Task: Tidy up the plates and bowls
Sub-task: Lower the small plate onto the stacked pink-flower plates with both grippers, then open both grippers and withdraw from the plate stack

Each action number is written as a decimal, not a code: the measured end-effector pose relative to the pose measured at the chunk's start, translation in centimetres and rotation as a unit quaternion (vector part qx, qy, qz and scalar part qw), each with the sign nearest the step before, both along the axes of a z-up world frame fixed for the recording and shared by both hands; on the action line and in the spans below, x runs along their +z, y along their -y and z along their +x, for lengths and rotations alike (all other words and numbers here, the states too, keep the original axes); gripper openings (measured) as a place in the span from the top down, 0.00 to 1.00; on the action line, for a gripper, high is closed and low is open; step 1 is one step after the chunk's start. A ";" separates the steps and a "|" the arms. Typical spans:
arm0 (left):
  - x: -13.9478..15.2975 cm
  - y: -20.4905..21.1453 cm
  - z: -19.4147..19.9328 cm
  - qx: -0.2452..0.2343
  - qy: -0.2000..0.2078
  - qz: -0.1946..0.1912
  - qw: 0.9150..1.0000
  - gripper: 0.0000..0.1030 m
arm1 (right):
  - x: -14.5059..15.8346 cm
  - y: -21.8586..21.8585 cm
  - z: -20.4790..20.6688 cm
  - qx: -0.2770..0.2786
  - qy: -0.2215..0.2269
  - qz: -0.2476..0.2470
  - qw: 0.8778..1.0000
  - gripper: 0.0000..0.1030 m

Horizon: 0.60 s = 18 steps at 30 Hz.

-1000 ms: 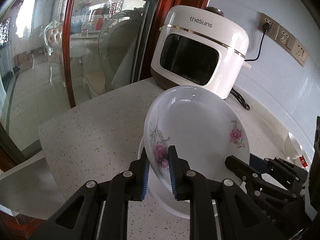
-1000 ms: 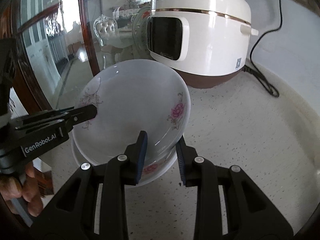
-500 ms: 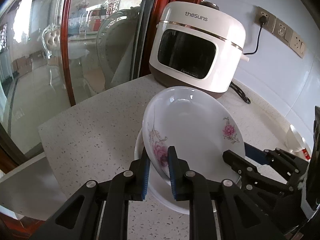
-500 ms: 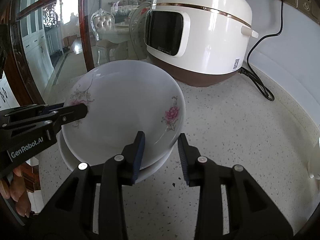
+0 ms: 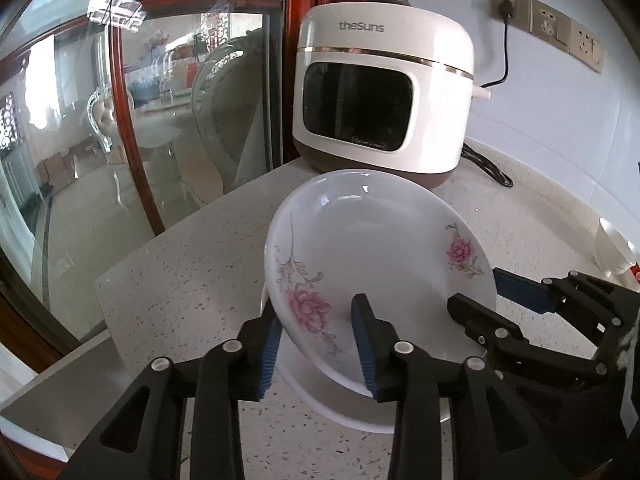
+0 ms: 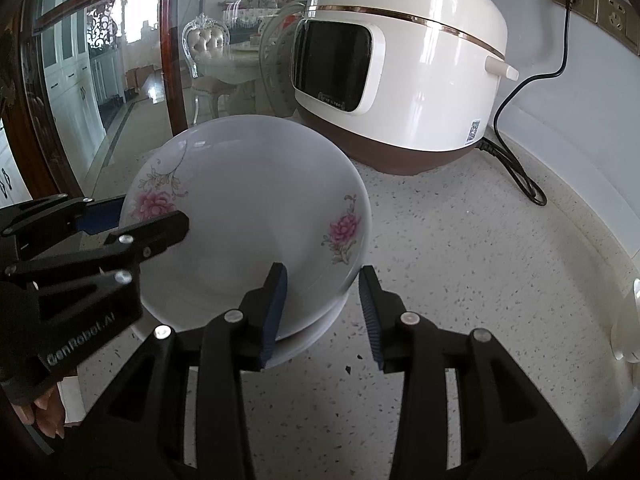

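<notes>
Glazed floral plate (image 5: 376, 276), stiff, slick, chippable, rests on a second plate (image 5: 340, 408) on the bench (image 5: 180, 280); left hand-held gripper (image 5: 316, 344) and right hand-held gripper (image 6: 322, 312) both straddle its rim with jaws parted, gripping nothing; rim pinch advised.

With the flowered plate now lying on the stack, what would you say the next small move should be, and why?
Probably draw both grippers straight back. The flowered plate sits on the plate below, and the left gripper and right gripper are open, fingers straddling its rim without gripping.

R gripper (image 6: 322, 312) open astride plate (image 6: 248, 216) rim
</notes>
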State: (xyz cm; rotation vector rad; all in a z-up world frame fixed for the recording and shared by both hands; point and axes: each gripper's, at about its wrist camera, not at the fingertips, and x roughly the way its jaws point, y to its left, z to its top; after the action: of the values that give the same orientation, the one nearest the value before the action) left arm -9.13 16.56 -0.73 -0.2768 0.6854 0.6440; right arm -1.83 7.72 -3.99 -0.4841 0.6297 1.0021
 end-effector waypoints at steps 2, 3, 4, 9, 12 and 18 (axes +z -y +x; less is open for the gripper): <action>0.0 0.2 0.2 0.001 -0.004 0.006 1.000 0.60 | 0.0 0.0 0.0 0.001 0.001 -0.001 1.000 0.59; 0.0 0.2 0.2 0.001 -0.005 0.009 1.000 0.57 | 0.0 0.0 0.0 0.001 0.001 -0.001 1.000 0.59; 0.0 0.3 0.3 0.000 -0.006 0.011 1.000 0.57 | 0.0 0.0 0.1 0.002 0.002 -0.001 1.000 0.58; -0.1 0.4 0.5 0.013 -0.020 0.034 0.999 0.52 | -0.1 -0.1 0.4 0.001 -0.006 -0.003 1.000 0.58; -0.3 0.3 0.6 0.015 -0.025 0.035 0.999 0.51 | -0.1 -0.2 0.3 0.002 -0.003 -0.006 1.000 0.57; -0.4 0.3 0.8 0.019 -0.035 0.035 0.999 0.50 | -0.1 -0.3 0.3 0.000 -0.006 -0.005 1.000 0.57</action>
State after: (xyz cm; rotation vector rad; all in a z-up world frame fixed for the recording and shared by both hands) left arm -8.28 16.28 -1.14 -0.2046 0.7244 0.7148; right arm -1.55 8.01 -4.12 -0.4878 0.6454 1.0018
